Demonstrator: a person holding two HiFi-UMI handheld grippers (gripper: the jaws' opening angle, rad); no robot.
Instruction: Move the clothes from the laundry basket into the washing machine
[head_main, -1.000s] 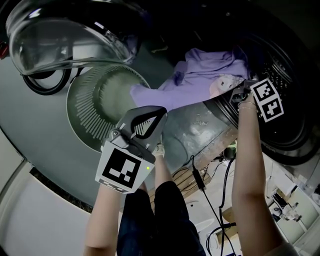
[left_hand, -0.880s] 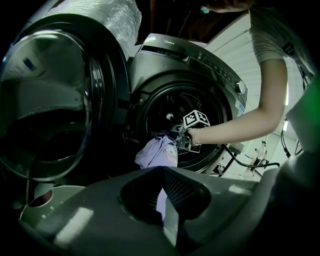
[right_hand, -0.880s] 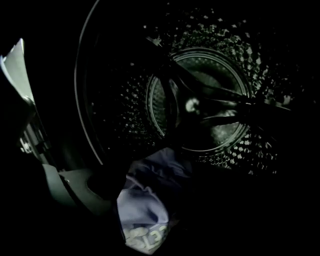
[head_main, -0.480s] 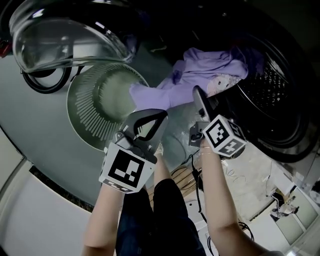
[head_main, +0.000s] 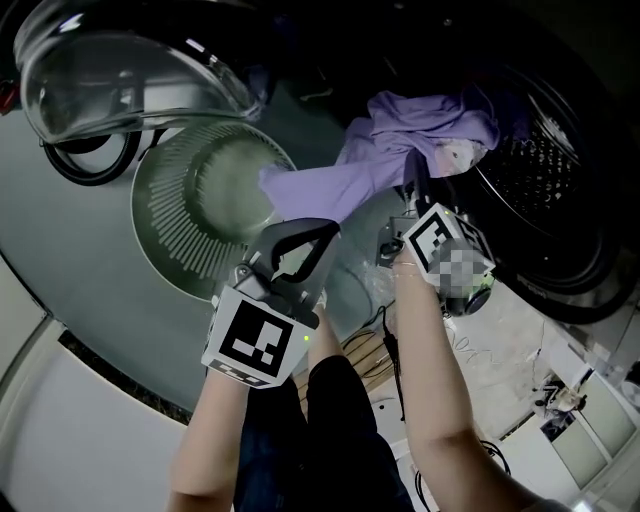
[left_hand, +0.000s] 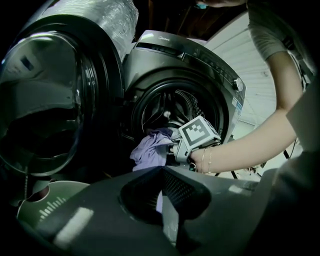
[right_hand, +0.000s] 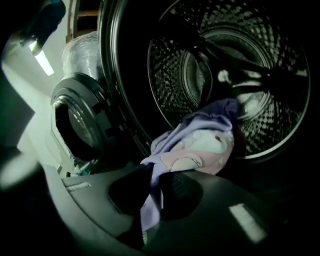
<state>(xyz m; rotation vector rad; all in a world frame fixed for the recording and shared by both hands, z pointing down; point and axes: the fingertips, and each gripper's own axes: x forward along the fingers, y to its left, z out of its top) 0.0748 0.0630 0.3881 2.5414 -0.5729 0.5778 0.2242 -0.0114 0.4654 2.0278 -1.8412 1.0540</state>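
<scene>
A lavender garment (head_main: 420, 125) with a pale pink print hangs out of the washing machine drum (head_main: 560, 180), one long part trailing down toward the round green laundry basket (head_main: 180, 230). My right gripper (head_main: 412, 190) sits at the drum's mouth, shut on that garment. In the right gripper view the lavender cloth (right_hand: 200, 145) runs down between the jaws of the right gripper (right_hand: 150, 172). My left gripper (head_main: 322, 232) hovers over the basket's right edge, shut, with nothing in it. In the left gripper view the garment (left_hand: 150, 150) lies beyond the left gripper (left_hand: 160, 172).
The washer's glass door (head_main: 120, 70) stands swung open at the upper left, above the basket. Black cables (head_main: 400, 360) trail on the floor under the drum. My dark trousers (head_main: 320, 440) fill the bottom centre. A white panel (head_main: 60, 430) lies at the lower left.
My right gripper pulled back from the drum's right rim, swung left, then rose to the hanging lavender garment and closed on it. The left gripper stayed almost still.
</scene>
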